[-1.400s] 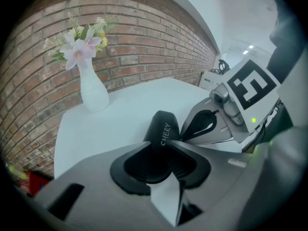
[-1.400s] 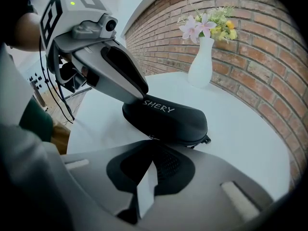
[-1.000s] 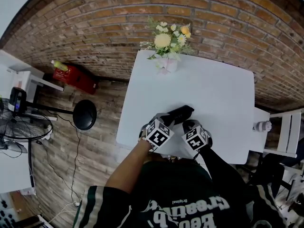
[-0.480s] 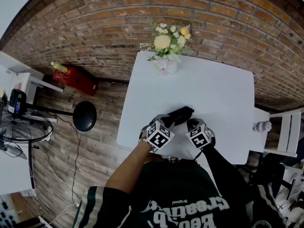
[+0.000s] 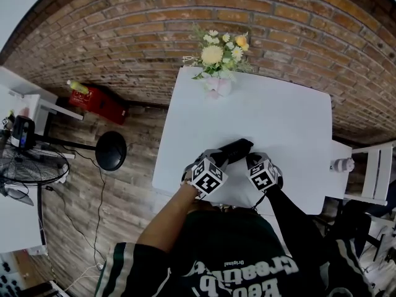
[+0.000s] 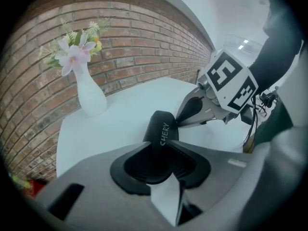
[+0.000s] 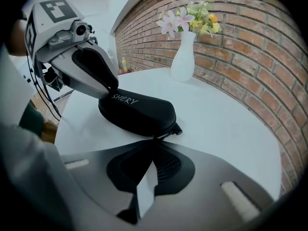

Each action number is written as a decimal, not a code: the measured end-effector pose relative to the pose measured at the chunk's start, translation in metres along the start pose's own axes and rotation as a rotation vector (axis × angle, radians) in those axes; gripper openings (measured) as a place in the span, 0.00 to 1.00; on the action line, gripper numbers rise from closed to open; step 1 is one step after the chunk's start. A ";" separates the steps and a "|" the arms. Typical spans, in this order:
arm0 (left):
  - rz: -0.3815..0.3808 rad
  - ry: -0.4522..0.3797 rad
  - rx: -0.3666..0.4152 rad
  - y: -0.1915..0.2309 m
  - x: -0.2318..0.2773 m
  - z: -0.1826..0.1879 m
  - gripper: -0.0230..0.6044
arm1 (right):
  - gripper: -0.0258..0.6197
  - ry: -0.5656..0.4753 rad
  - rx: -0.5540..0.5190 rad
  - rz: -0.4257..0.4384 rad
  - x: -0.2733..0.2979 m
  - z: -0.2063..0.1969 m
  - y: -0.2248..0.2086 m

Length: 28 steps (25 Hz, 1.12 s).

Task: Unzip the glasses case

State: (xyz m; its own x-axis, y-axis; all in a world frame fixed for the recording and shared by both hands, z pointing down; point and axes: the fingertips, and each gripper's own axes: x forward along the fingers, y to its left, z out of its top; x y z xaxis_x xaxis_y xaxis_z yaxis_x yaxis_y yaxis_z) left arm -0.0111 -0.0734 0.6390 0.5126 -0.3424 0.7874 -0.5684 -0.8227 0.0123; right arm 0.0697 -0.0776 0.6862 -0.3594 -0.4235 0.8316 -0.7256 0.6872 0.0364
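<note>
A black zipped glasses case (image 5: 234, 148) lies on the white table (image 5: 291, 113) near its front edge. My left gripper (image 6: 161, 146) is shut on the case's near end (image 6: 162, 128), with one jaw on each side of it. In the head view the left gripper (image 5: 213, 163) sits at the case's left end. My right gripper (image 7: 153, 141) is shut at the case's long side (image 7: 139, 112), its tips pinched on the small zipper pull (image 7: 174, 129). The right gripper (image 5: 252, 161) is close beside the case's right side.
A white vase of flowers (image 5: 216, 82) stands at the table's far edge, by the brick wall. A white chair (image 5: 376, 172) is to the right. On the wooden floor to the left are a black stool (image 5: 110, 149) and a red crate (image 5: 96, 99).
My right gripper has shifted a little to the right and up in the head view, along the case's side. The left gripper and the case have stayed put.
</note>
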 end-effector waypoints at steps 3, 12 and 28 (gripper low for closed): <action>0.001 0.001 -0.002 0.000 -0.001 -0.001 0.20 | 0.06 0.005 -0.001 -0.003 0.001 0.000 -0.003; 0.018 -0.005 0.001 0.000 0.000 0.000 0.20 | 0.06 0.007 -0.012 -0.022 0.003 0.001 -0.013; -0.117 0.000 0.058 -0.044 -0.002 -0.014 0.05 | 0.06 0.027 0.038 -0.028 -0.005 -0.002 -0.013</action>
State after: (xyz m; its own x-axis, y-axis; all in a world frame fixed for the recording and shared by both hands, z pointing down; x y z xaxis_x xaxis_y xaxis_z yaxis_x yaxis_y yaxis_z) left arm 0.0035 -0.0305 0.6450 0.5733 -0.2424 0.7827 -0.4663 -0.8819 0.0685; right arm 0.0822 -0.0832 0.6829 -0.3236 -0.4257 0.8450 -0.7571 0.6521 0.0386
